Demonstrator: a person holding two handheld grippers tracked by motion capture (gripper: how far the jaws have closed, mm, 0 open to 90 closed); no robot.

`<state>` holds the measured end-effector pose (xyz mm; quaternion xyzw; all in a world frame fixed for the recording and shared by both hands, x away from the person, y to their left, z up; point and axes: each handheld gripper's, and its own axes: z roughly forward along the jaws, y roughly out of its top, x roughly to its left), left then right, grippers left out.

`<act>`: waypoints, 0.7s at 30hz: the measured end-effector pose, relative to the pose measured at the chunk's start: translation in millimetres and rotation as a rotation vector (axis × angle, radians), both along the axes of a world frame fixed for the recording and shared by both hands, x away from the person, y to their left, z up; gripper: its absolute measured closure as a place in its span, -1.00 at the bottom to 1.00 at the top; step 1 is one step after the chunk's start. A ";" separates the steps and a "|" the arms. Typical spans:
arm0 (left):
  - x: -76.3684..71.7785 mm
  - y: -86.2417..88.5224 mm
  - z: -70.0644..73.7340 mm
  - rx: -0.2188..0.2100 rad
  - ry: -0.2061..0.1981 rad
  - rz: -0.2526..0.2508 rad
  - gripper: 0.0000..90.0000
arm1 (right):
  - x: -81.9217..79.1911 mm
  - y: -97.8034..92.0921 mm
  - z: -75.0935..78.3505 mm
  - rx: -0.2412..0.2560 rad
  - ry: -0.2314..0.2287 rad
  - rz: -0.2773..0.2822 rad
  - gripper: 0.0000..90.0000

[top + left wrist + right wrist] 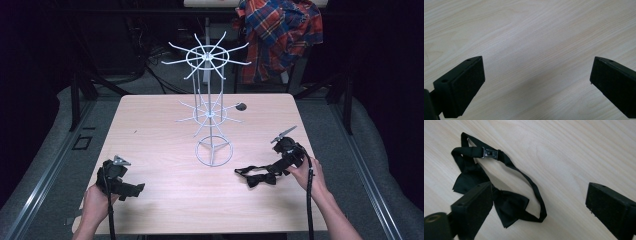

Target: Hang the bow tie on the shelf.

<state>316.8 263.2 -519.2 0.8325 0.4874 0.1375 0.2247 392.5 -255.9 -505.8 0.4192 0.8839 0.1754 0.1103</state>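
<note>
A black bow tie (260, 177) with a looped strap lies flat on the wooden table (165, 195), near the front right. In the right gripper view the bow tie (509, 205) has a metal clasp (490, 153) on its strap, and part of the bow sits behind the left jaw. My right gripper (537, 207) hovers just over it, jaws wide apart, holding nothing. In the high view the right gripper (280, 165) sits at the tie's right end. My left gripper (131, 190) rests at the front left, open over bare wood (536, 82).
A white wire rack (210, 107) with two tiers of radiating hooks stands on a ring base at the table's middle. A small dark round object (241, 106) lies right of it. A plaid shirt (280, 35) hangs behind the table. Dark floor surrounds the table.
</note>
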 end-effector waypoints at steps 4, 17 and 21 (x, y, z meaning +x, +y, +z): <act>0.3 0.4 -0.6 -0.001 0.003 0.000 -1.00 | 10.0 6.3 -5.8 -0.019 0.021 0.005 -0.62; 1.3 -1.0 -1.5 -0.004 0.007 -0.006 -1.00 | 12.3 8.4 -23.8 -0.078 0.058 0.026 0.03; 1.5 -1.2 -1.6 -0.006 0.010 -0.010 -1.00 | 9.4 15.4 -33.4 -0.099 0.043 0.013 0.29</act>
